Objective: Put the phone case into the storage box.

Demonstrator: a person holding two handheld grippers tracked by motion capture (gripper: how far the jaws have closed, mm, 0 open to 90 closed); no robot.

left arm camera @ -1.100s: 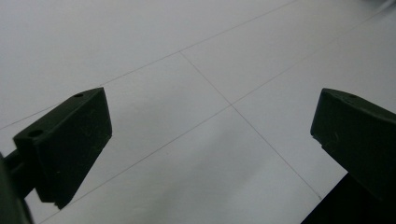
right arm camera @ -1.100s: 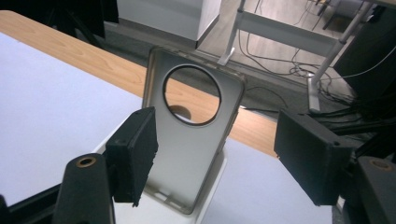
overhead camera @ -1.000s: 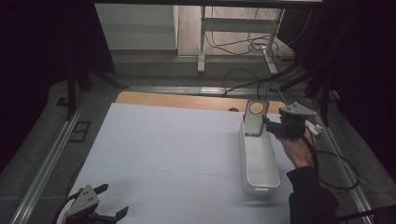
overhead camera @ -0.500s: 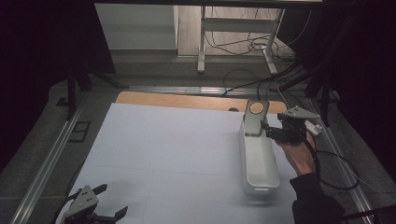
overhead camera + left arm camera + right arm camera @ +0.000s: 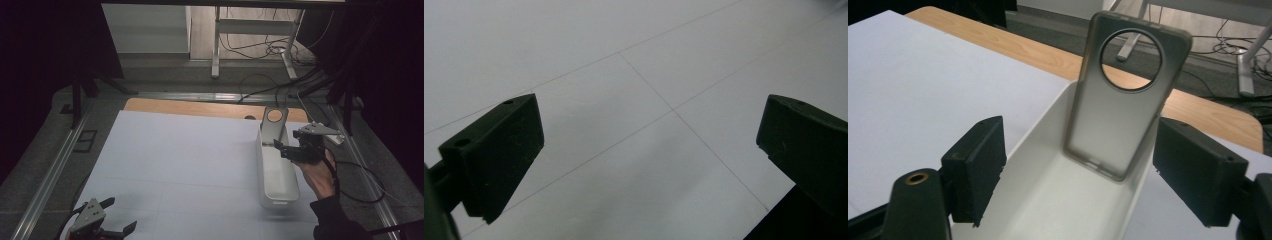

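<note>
A translucent grey phone case (image 5: 1120, 115) with a round camera hole stands on end, leaning on the far wall of a long white tray (image 5: 1048, 200). The same case (image 5: 273, 125) and tray (image 5: 277, 175) sit at the table's right in the high view. My right gripper (image 5: 1078, 175) is open just short of the case, its jaws astride the tray; they have just been opening and no pad touches the case. From above, the right gripper (image 5: 282, 148) sits at the tray's right side, held by a hand. My left gripper (image 5: 120, 214) is open and empty at the near left, and the left gripper (image 5: 649, 145) hangs over bare white sheet.
A white sheet (image 5: 185, 160) covers most of the table, with a strip of wooden tabletop (image 5: 200, 107) along the far edge. Metal rails (image 5: 50, 175) run down both sides. Cables and desk legs lie on the floor (image 5: 260, 50) beyond.
The right gripper has drawn back from the case toward the near side, its jaws wider apart. The case stays leaning in the tray. The left gripper has not moved.
</note>
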